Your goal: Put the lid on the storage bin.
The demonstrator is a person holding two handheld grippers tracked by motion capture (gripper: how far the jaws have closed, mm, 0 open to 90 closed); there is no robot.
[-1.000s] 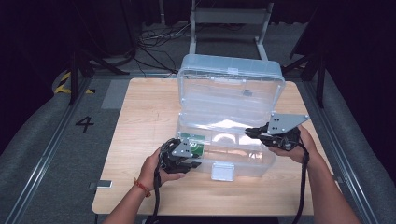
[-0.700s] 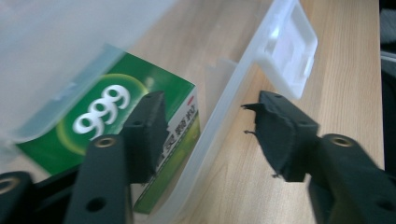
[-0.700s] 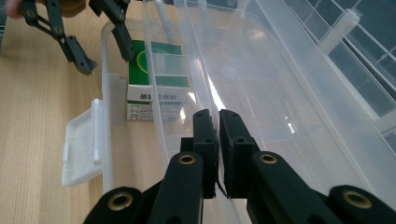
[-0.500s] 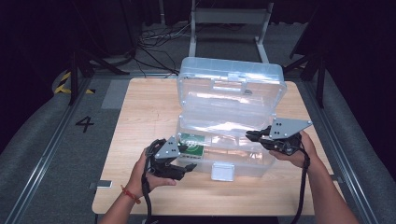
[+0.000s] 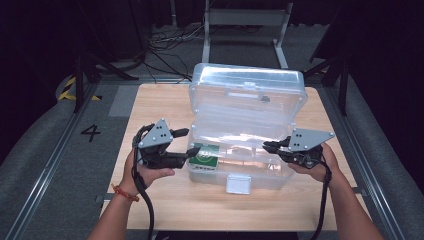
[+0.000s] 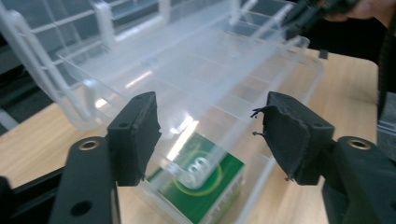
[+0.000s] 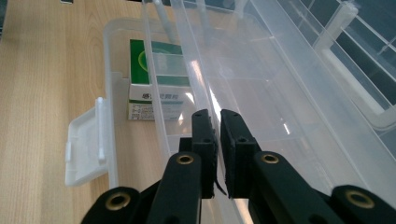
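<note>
On the table (image 5: pixel 150 200) stands an open clear box (image 5: pixel 240 165), a green carton (image 5: pixel 204 156) inside (near its left end). Left gripper (image 5: pixel 186 141) hovers beside it, jaws apart after just closing slightly, nothing between them. Right gripper (image 5: pixel 266 146) pinches the inner tray (image 7: pixel 261 93) rim.

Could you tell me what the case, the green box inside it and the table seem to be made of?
Case: clear, glossy plastic by the look; the table shows through its walls. Green box: probably printed cardboard, with sharp folded edges and a white text panel. Table: pale wood or wood-look laminate, matt, with fine grain lines.
</note>
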